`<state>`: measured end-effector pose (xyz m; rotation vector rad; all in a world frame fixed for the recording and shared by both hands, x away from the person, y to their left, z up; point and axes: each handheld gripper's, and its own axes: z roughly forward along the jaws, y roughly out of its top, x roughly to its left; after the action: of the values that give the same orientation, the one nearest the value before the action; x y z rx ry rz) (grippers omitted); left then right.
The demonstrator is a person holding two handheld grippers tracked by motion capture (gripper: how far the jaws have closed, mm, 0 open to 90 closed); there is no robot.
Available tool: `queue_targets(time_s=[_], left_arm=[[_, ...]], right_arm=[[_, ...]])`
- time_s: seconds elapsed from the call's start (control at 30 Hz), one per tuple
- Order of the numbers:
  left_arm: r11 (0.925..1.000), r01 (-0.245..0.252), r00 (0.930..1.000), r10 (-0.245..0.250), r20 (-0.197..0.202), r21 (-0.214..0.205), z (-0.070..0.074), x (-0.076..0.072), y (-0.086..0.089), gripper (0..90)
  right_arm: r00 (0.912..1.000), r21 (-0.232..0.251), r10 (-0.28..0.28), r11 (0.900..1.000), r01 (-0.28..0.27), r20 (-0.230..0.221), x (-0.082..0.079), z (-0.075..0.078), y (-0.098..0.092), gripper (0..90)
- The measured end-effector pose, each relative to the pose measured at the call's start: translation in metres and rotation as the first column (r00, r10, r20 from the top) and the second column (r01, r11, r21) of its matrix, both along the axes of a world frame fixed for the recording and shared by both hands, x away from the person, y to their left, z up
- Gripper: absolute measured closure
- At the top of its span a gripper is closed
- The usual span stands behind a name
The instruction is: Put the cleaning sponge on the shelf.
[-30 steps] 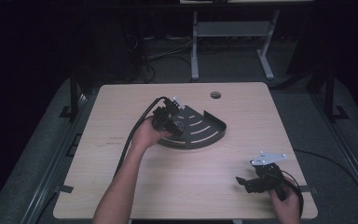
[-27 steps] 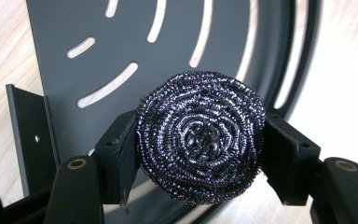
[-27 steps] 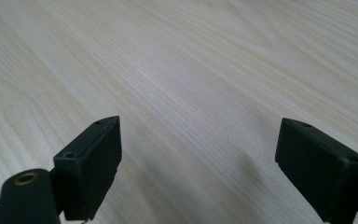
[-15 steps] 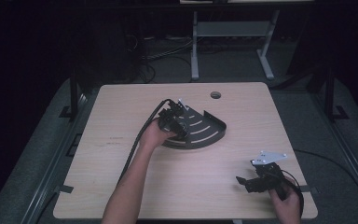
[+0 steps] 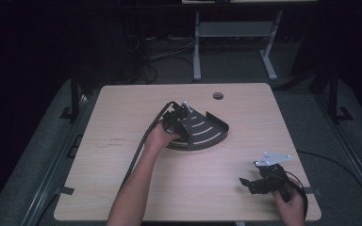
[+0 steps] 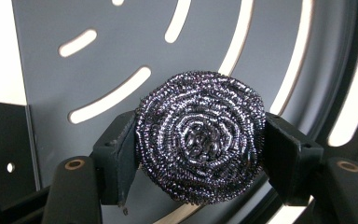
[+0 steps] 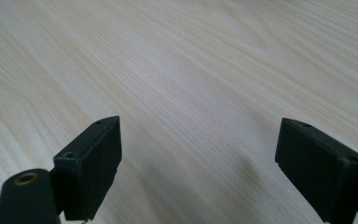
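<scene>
Here the left tool [image 6: 200,154] clamps a coiled steel scourer [image 6: 200,142] between its pads, right over a dark slotted fan-shaped tray [image 5: 207,129] (pale wood shows through the slots). The right tool [image 7: 198,172], jaws spread wide and holding nothing, hovers low over bare light-grained table [image 7: 191,70]. Beyond the table, the dim room shows a metal stand [image 5: 231,42] and floor cables [image 5: 165,59].

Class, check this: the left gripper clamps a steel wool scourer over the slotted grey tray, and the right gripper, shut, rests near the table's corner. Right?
Not quite. The right gripper is open, its jaws wide apart over bare table, as the right gripper view shows. The rest holds.
</scene>
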<state>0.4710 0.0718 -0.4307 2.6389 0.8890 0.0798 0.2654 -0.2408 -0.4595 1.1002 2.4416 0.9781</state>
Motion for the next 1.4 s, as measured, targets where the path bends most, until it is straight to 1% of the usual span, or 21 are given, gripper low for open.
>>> queue_targets(time_s=[0.07,0.13,0.23,0.3,0.33,0.47,0.53,0.63,0.7,0.73,0.8,0.83,0.87,0.93,1.0,1.03,1.07,1.17,1.23,1.33,1.4], left_arm=[[1.0000,0.000,0.9999,0.000,-0.013,0.000,-0.002,0.001,0.000,32.3],[1.0000,-0.001,1.0000,0.001,-0.008,-0.006,-0.003,0.001,0.000,31.6],[1.0000,0.002,1.0000,-0.002,0.003,-0.003,-0.002,0.001,-0.002,30.1],[0.9999,-0.005,1.0000,0.005,0.005,-0.015,-0.001,0.001,-0.001,28.2],[1.0000,0.000,0.9999,0.000,0.010,-0.009,-0.001,0.001,-0.002,27.3],[0.9999,0.004,1.0000,-0.004,0.007,-0.014,0.001,-0.001,-0.003,25.1],[0.9999,0.007,0.9999,-0.007,0.014,-0.007,0.002,-0.002,-0.002,24.3],[0.9998,-0.003,0.9997,0.004,0.026,-0.020,0.005,-0.002,-0.001,21.3],[0.9997,0.008,0.9992,-0.007,0.040,-0.024,0.008,-0.003,-0.001,21.4],[0.9997,0.008,0.9992,-0.007,0.040,-0.024,0.008,-0.003,-0.001,21.6],[0.9991,0.007,0.9988,-0.005,0.048,-0.042,0.011,-0.004,0.000,21.6],[0.9991,0.008,0.9987,-0.006,0.050,-0.041,0.011,-0.005,0.000,21.6],[0.9993,0.008,0.9988,-0.007,0.049,-0.037,0.013,-0.005,0.000,21.6],[0.9991,0.007,0.9993,-0.006,0.037,-0.041,0.014,-0.005,0.002,20.7],[0.9990,0.008,0.9993,-0.007,0.036,-0.043,0.015,-0.006,0.002,20.5],[0.9987,0.011,0.9995,-0.010,0.030,-0.050,0.017,-0.006,0.003,20.5],[0.9984,0.010,0.9994,-0.008,0.033,-0.056,0.020,-0.007,0.004,20.5],[0.9981,0.013,0.9980,-0.010,0.062,-0.060,0.028,-0.010,0.005,19.8],[0.9975,0.009,0.9978,-0.004,0.067,-0.070,0.033,-0.011,0.007,19.5],[0.9973,0.028,0.9961,-0.022,0.086,-0.067,0.041,-0.014,0.010,19.2],[0.9970,0.032,0.9962,-0.026,0.083,-0.070,0.045,-0.016,0.011,19.2]], right_arm=[[1.0000,0.001,-0.001,1.0000,0.001,-0.003,0.000,0.000,0.000,14.0],[1.0000,-0.003,0.000,1.0000,0.000,-0.003,0.000,0.000,0.001,14.0],[1.0000,0.001,0.001,1.0000,-0.001,-0.002,0.000,0.000,0.000,14.0],[1.0000,0.000,0.000,1.0000,0.000,-0.003,0.000,0.000,-0.001,14.0],[1.0000,0.000,0.000,1.0000,0.000,-0.002,0.000,0.000,-0.001,14.0],[1.0000,-0.002,0.001,1.0000,-0.001,-0.003,0.001,0.000,0.000,14.0],[1.0000,-0.001,0.003,1.0000,-0.003,-0.003,0.001,0.000,0.000,14.0],[1.0000,-0.001,0.001,1.0000,-0.001,0.001,0.000,0.001,-0.001,14.0],[1.0000,-0.001,0.001,1.0000,-0.001,0.002,0.001,0.001,-0.001,14.0],[1.0000,0.000,-0.004,1.0000,0.004,0.001,0.001,0.001,-0.001,14.0],[1.0000,0.002,-0.002,1.0000,0.002,-0.001,0.002,0.000,-0.001,14.0],[1.0000,0.002,-0.005,1.0000,0.005,-0.006,0.002,0.001,0.000,14.0],[1.0000,0.000,-0.006,1.0000,0.006,-0.006,0.002,0.001,0.000,14.0],[1.0000,0.000,-0.005,1.0000,0.005,-0.005,0.001,0.001,0.000,14.0],[1.0000,0.000,-0.006,1.0000,0.006,0.000,0.001,0.001,0.000,14.0],[1.0000,0.001,-0.005,1.0000,0.005,0.002,0.001,0.001,-0.001,14.0],[1.0000,0.002,-0.007,1.0000,0.007,0.002,0.001,0.001,-0.001,14.0],[0.9999,0.003,-0.011,0.9999,0.011,0.001,0.001,0.001,-0.001,14.0],[0.9999,0.001,-0.014,0.9999,0.014,-0.001,0.001,0.001,-0.001,14.0],[0.9999,0.000,-0.013,0.9999,0.013,-0.002,0.002,0.001,-0.001,14.0],[0.9999,-0.005,-0.009,0.9999,0.009,-0.006,0.002,0.000,-0.001,14.0]])
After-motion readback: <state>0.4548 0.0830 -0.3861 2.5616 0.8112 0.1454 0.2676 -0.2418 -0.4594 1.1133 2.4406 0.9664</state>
